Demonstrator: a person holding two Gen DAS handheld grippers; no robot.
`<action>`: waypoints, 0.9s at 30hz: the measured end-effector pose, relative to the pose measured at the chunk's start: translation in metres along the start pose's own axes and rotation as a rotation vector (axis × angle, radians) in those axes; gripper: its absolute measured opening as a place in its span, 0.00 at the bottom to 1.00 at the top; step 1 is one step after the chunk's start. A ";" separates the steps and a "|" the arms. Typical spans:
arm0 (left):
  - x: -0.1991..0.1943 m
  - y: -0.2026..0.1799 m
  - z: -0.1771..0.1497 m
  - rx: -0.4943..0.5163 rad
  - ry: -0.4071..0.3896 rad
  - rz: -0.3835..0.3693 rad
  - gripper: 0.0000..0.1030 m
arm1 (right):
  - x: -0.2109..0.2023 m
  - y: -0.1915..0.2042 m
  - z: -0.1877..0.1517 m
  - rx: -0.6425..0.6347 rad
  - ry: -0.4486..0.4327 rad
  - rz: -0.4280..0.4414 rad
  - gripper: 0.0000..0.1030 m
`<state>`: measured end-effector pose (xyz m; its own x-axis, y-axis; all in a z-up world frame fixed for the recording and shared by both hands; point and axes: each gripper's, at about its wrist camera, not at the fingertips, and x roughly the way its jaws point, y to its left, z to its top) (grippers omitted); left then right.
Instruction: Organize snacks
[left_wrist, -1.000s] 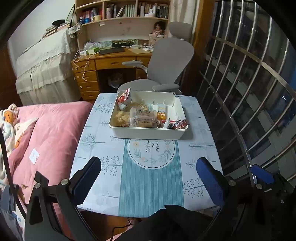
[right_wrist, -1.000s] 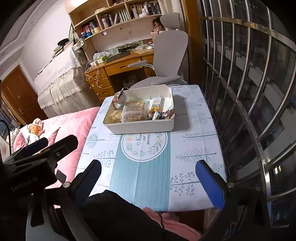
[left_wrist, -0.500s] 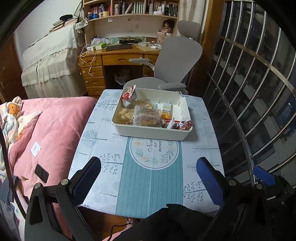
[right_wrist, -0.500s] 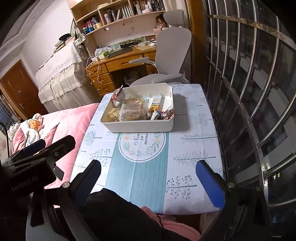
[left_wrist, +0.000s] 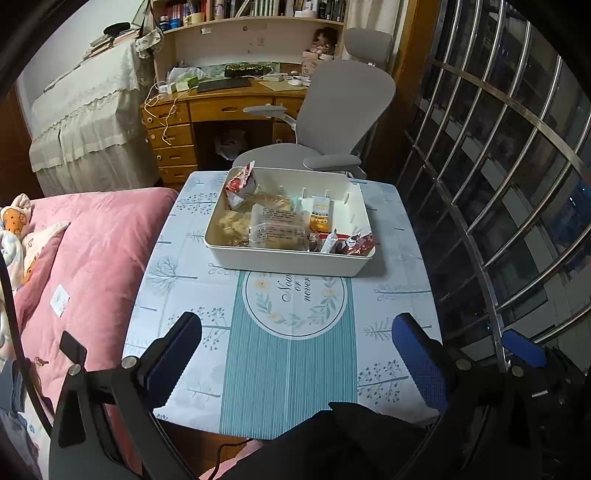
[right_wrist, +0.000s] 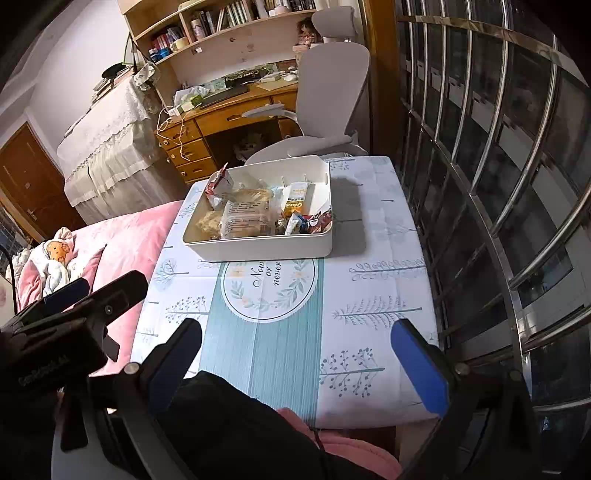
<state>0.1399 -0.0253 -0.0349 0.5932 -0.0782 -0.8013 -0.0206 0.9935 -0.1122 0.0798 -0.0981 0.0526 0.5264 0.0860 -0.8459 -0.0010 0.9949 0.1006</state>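
A white bin (left_wrist: 288, 260) (right_wrist: 258, 249) stands at the far middle of the table. It holds several wrapped snacks: clear bread packs (left_wrist: 277, 229) (right_wrist: 243, 219), a yellow bar (left_wrist: 319, 216) (right_wrist: 295, 199), small red packets (left_wrist: 354, 243) (right_wrist: 319, 221) and an upright red-white pack (left_wrist: 240, 182) (right_wrist: 218, 184). My left gripper (left_wrist: 295, 362) is open and empty, raised above the table's near edge. My right gripper (right_wrist: 295, 362) is open and empty too, at the near edge. The left gripper's body also shows at the left of the right wrist view (right_wrist: 70, 314).
The table (left_wrist: 288, 350) has a white and teal cloth. A pink bed (left_wrist: 81, 258) lies left, metal window bars (left_wrist: 517, 184) right. A grey chair (left_wrist: 332, 122) and a wooden desk (left_wrist: 207, 110) stand beyond the table. A dark sleeve (right_wrist: 240, 424) is below.
Both grippers have drawn back and up from the table, so the bin looks a little farther. Jaws stayed open. The snacks have not moved.
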 end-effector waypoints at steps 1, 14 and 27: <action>0.002 -0.001 0.001 0.004 0.001 -0.001 0.99 | 0.001 0.000 0.000 0.001 0.002 -0.002 1.00; 0.015 -0.011 0.012 0.057 0.019 -0.023 0.99 | 0.013 -0.008 0.006 0.045 0.031 -0.022 1.00; 0.024 -0.014 0.021 0.079 0.036 -0.023 0.99 | 0.024 -0.014 0.012 0.074 0.058 -0.038 1.00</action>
<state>0.1719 -0.0395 -0.0402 0.5633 -0.1026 -0.8198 0.0570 0.9947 -0.0854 0.1028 -0.1109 0.0376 0.4745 0.0537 -0.8786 0.0817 0.9911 0.1048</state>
